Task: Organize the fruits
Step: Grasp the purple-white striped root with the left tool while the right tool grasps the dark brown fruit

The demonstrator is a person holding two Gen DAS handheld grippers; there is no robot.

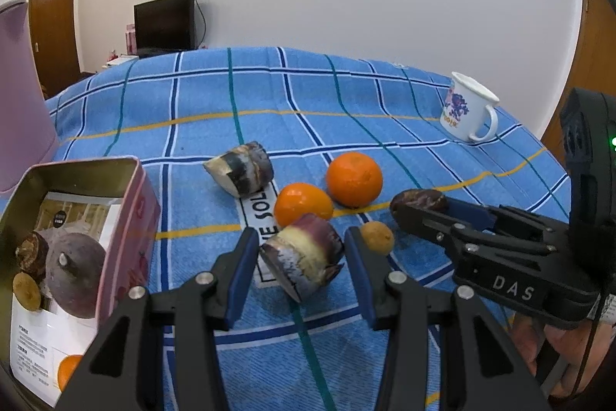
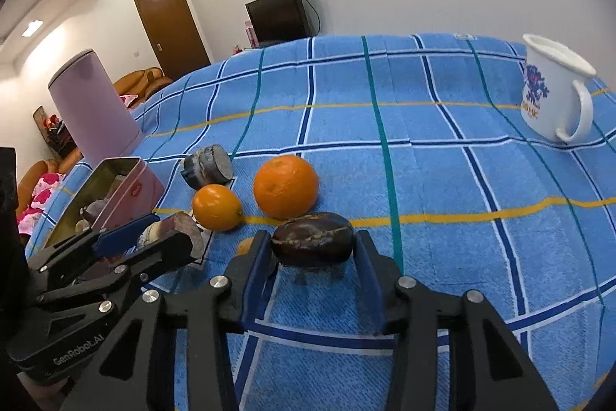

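My left gripper [image 1: 302, 257] is open around a purple-and-cream sugarcane piece [image 1: 302, 260] lying on the blue plaid cloth; the jaws stand apart from it. My right gripper [image 2: 312, 249] is open around a dark brown chestnut [image 2: 312, 243], also seen in the left wrist view [image 1: 419, 201]. A large orange [image 1: 354, 178], a small orange [image 1: 302, 205], a second sugarcane piece [image 1: 240, 170] and a small yellowish fruit [image 1: 378, 237] lie close by. A pink tin box [image 1: 127, 218] at the left holds several fruits.
A white enamel mug [image 1: 467, 112] stands at the back right. A tall pink container [image 2: 94, 103] stands behind the tin at the left. The blue plaid cloth [image 2: 442, 180] covers the table.
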